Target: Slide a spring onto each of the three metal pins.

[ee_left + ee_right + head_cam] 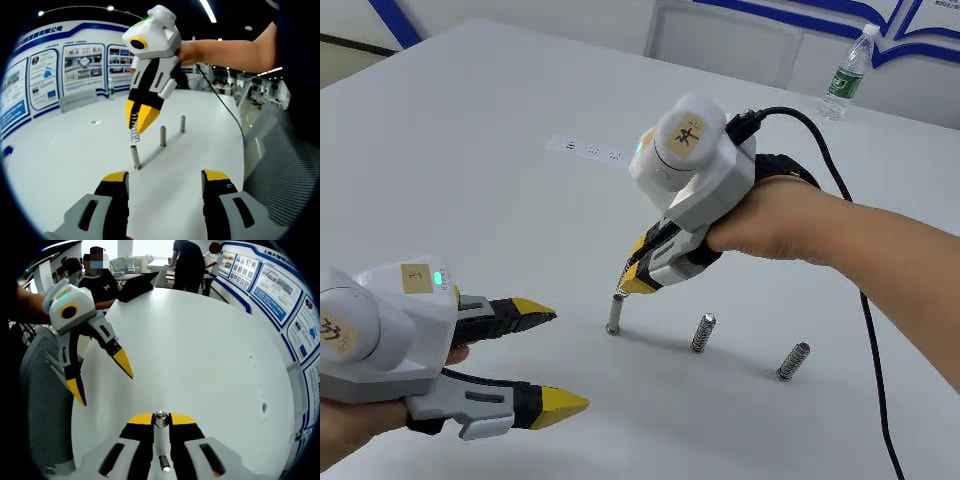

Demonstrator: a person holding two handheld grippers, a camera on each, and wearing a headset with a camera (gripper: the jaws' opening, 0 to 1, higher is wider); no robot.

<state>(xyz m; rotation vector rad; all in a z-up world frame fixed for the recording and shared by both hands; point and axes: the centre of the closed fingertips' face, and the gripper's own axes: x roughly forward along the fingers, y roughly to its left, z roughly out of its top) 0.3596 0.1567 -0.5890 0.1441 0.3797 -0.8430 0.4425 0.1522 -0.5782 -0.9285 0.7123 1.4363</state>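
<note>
My right gripper (624,286) points down at the table, shut on a spring (134,128) that hangs just above a bare metal pin (614,315). In the left gripper view that pin (135,156) stands right under the spring's lower end. To the right, two more pins (703,332) (793,361) each carry a spring. In the right gripper view the spring (161,416) sits pinched between the yellow tips of my right gripper (161,422). My left gripper (556,360) hovers open at the lower left, empty, aimed at the pins; its jaws (165,177) stand wide apart.
A black cable (867,310) runs from the right gripper along the forearm to the table's near edge. A water bottle (848,68) stands far back right and a white power strip (586,150) lies beyond the pins. A mesh chair (280,165) stands beside the table; people stand at the far end (187,262).
</note>
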